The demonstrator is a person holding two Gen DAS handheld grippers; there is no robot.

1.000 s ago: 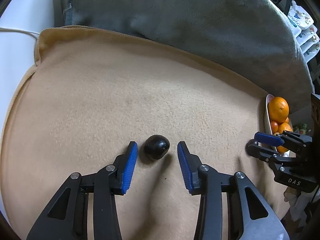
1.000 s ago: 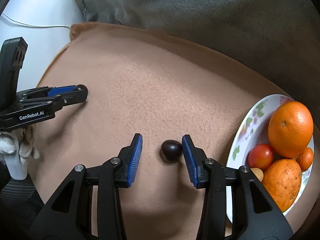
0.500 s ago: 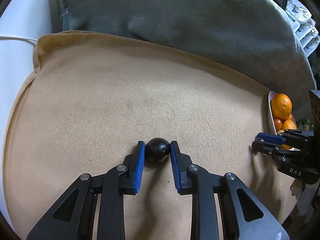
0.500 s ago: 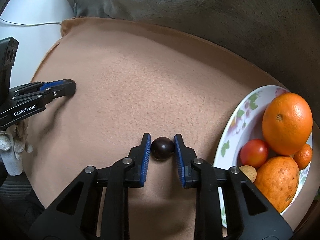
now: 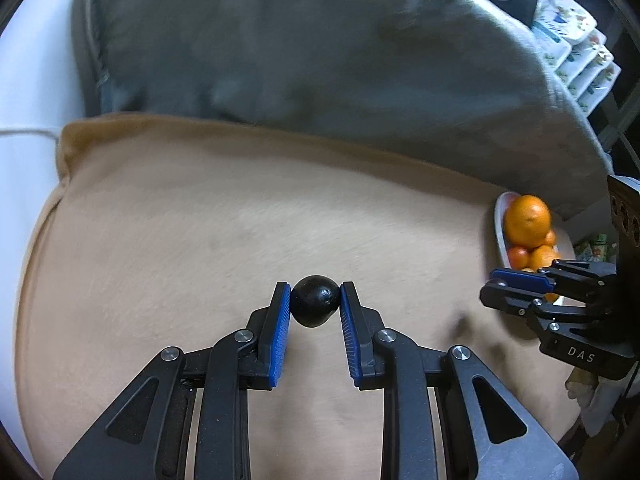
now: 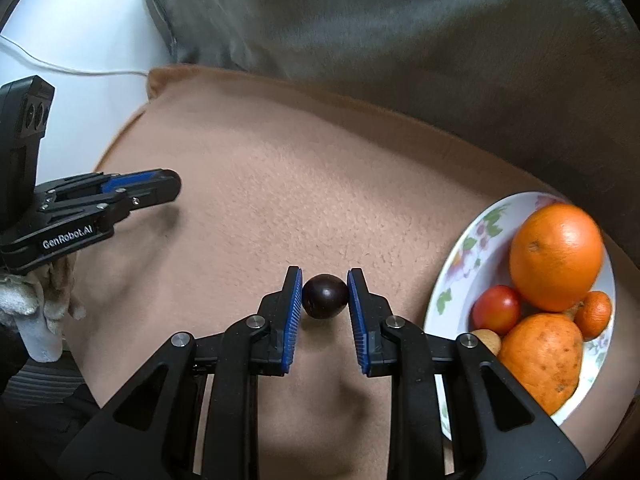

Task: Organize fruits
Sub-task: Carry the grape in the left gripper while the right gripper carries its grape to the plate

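My left gripper (image 5: 315, 295) is shut on a black round fruit (image 5: 315, 305) and holds it just above the tan blanket (image 5: 200, 220). My right gripper (image 6: 324, 285) is shut on a dark purple plum (image 6: 324, 296) over the same blanket. A floral plate (image 6: 464, 264) at the right holds a large orange (image 6: 556, 256), a red tomato (image 6: 496, 309), an orange pear-shaped fruit (image 6: 540, 356) and a small tangerine (image 6: 598, 314). The plate also shows in the left wrist view (image 5: 500, 220), behind the right gripper's fingers (image 5: 516, 280).
A grey cushion (image 5: 320, 48) lies behind the blanket. A white surface with a cable (image 6: 80, 68) is at the left. Stacked floral dishes (image 5: 576, 48) stand at the far right. The left gripper's fingers (image 6: 136, 184) show at the left of the right wrist view.
Both grippers closed from open onto their dark fruits and have lifted them slightly off the blanket.
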